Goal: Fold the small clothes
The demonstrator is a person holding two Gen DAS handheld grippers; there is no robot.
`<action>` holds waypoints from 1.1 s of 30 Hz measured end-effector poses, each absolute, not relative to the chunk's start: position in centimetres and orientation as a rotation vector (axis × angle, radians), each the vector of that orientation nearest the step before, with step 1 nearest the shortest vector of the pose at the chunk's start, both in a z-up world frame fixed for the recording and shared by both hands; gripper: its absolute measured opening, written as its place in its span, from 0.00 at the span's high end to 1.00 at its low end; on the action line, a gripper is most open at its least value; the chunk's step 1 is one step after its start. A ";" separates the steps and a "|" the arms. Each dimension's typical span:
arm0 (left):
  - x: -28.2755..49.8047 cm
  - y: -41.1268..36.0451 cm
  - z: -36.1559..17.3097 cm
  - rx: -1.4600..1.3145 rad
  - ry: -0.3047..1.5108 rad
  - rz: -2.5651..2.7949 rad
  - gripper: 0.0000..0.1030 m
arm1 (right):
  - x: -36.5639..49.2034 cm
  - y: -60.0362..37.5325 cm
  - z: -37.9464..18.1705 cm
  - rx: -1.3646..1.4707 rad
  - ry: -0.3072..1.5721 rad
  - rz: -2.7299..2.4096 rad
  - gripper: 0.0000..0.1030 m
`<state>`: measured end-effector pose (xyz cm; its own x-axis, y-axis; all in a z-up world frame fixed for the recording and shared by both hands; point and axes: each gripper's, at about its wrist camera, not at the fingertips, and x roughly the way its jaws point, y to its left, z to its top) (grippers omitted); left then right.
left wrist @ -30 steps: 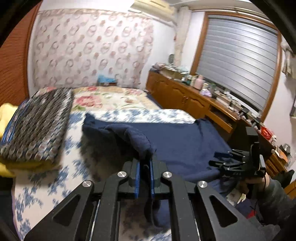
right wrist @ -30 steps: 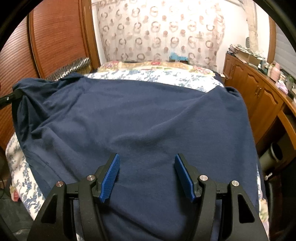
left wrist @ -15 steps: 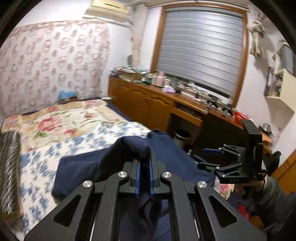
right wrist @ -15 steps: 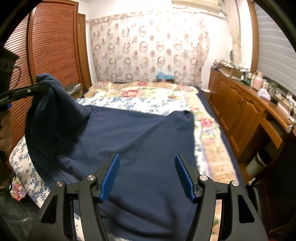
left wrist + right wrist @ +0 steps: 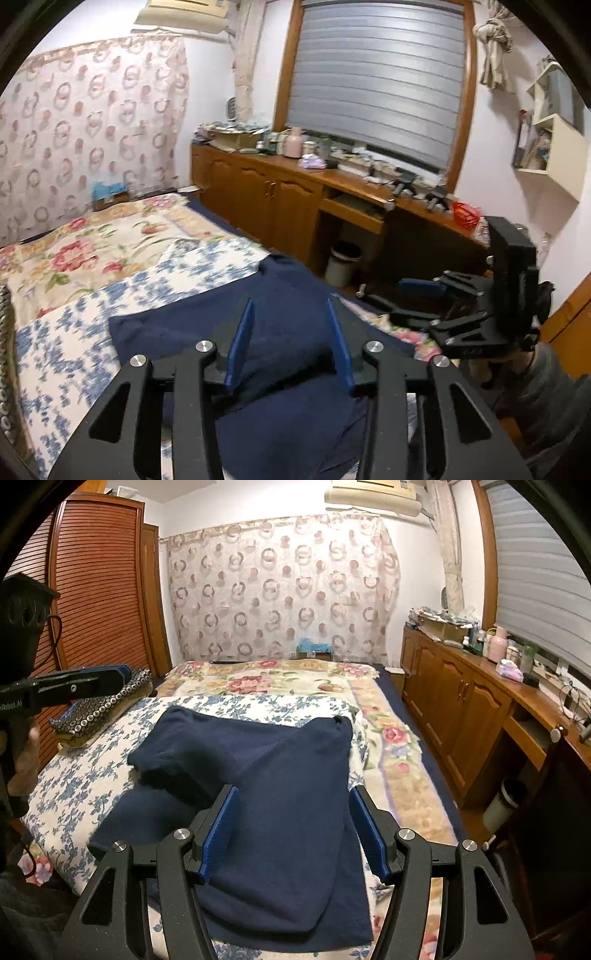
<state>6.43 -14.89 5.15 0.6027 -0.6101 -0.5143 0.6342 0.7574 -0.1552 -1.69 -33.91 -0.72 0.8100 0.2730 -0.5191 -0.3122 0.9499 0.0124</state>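
Lying across the lower middle of the right wrist view, the navy top rests on the floral bed, its left portion folded over onto the body. At far left of that view the left gripper hovers beside the bed; in its own view its blue pads stand apart with nothing between them. The right gripper, lower centre, is likewise spread wide above the cloth, empty. The folded flap looks lumpy and skewed. My judgement: pinching only one layer next could drag the fold apart, and the soft bedding may let the fabric bunch.
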 end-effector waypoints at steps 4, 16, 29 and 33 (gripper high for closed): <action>6.8 -12.7 4.2 0.055 0.580 -0.653 0.47 | -1.2 -33.3 -0.8 -0.069 0.557 0.340 0.38; 7.5 -7.2 -0.2 0.011 0.650 -0.495 0.30 | 4.8 -30.3 -3.5 -0.148 0.689 0.433 0.38; 7.3 -6.5 -4.8 0.036 0.730 -0.419 0.30 | 8.2 -29.8 -5.8 -0.191 0.773 0.431 0.38; 7.5 -6.3 -5.4 0.032 0.747 -0.403 0.30 | 8.6 -29.6 -5.7 -0.193 0.768 0.431 0.38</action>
<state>7.50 -6.28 -5.44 0.6611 -0.3451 -0.6662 0.3677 0.9230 -0.1133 8.56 -29.62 -5.70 0.6375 0.3059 -0.7072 -0.4446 0.8956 -0.0134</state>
